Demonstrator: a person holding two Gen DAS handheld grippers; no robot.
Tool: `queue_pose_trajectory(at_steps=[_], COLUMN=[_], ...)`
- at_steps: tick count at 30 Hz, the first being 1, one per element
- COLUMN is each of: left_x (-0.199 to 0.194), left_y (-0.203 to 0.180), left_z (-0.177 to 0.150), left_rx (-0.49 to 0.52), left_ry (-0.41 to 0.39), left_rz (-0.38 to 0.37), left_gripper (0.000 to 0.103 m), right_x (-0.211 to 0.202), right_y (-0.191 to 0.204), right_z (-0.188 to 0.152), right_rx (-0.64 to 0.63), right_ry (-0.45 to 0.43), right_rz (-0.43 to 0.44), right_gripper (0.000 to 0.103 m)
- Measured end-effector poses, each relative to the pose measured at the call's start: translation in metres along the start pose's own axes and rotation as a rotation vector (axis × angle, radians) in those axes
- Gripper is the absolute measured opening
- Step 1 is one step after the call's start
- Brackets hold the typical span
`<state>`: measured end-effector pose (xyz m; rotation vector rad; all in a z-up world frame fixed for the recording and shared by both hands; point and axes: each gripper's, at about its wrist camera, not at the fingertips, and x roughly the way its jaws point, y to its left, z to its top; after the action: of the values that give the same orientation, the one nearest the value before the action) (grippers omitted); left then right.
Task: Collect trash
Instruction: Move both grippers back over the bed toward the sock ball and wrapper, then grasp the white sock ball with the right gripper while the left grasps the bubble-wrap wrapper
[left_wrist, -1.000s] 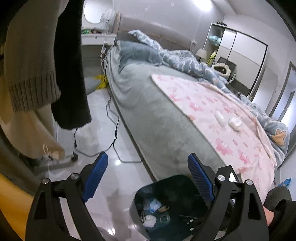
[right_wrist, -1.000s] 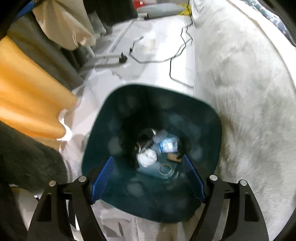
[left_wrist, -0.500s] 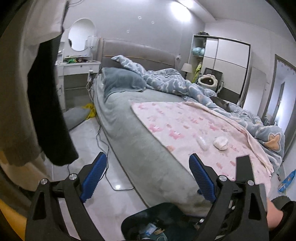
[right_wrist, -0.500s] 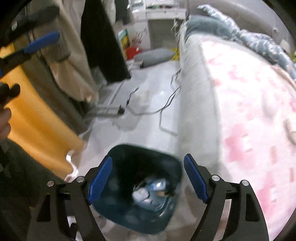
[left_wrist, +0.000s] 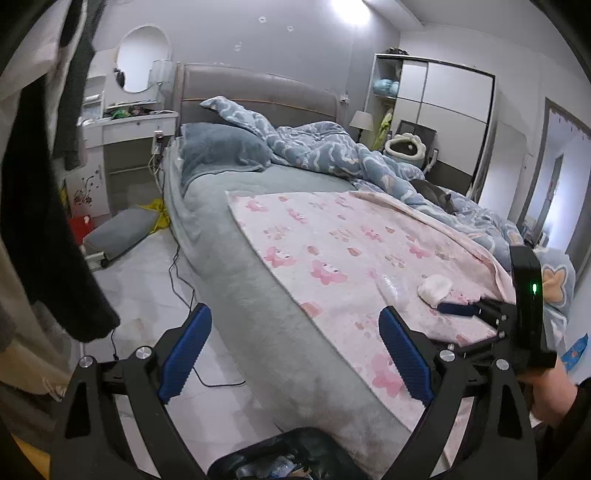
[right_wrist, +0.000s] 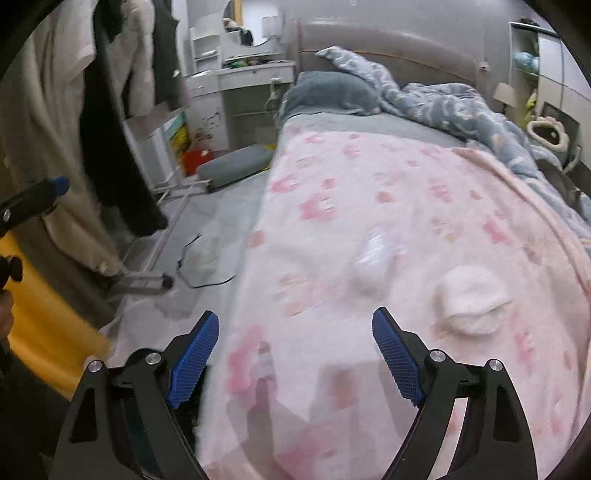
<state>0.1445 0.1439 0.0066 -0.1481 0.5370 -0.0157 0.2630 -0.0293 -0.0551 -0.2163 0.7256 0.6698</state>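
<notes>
Fuzzy pink blanket (right_wrist: 388, 206) there, soft matt fleece with a printed pattern, and under it a grey bed cover (left_wrist: 258, 295) with a short plush nap. Crumpled white tissue (right_wrist: 471, 299) on the fleece, papery and dull. The floor (left_wrist: 147, 280) is glossy pale tile, catching light. Left gripper (left_wrist: 291, 347) is matt black plastic with bright metal screws, its blue pads (left_wrist: 184, 343) ribbed and rubbery. The headboard (left_wrist: 258, 88) looks smooth, padded grey.
</notes>
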Motion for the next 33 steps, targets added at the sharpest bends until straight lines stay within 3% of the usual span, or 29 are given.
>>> queue_pose_trajectory(at_steps=[8, 16, 25, 33], left_x=[0.049, 0.091, 0.137, 0.173], left_y=[-0.038, -0.075, -0.098, -0.122], left_z=[0.008, 0.012, 0.013, 0.006], left_rx=[0.084, 0.154, 0.129, 0.109], left_ry=[0.042, 0.077, 0.114, 0.157], left_rz=[-0.030, -0.068, -0.093, -0.114], left_gripper=[0.094, 0.094, 0.094, 0.094], right_x=[0.011, 0.035, 0.052, 0.048], right_y=[-0.058, -0.103, -0.136, -0.160], right_z=[0.014, 0.013, 0.000, 0.000], right_rx=[0.004, -0.020, -0.019, 0.035], right_ry=[-0.021, 0.026, 0.075, 0.066], right_rz=[-0.062, -0.138, -0.140, -0.127], right_gripper=[0.086, 0.086, 0.086, 0.046])
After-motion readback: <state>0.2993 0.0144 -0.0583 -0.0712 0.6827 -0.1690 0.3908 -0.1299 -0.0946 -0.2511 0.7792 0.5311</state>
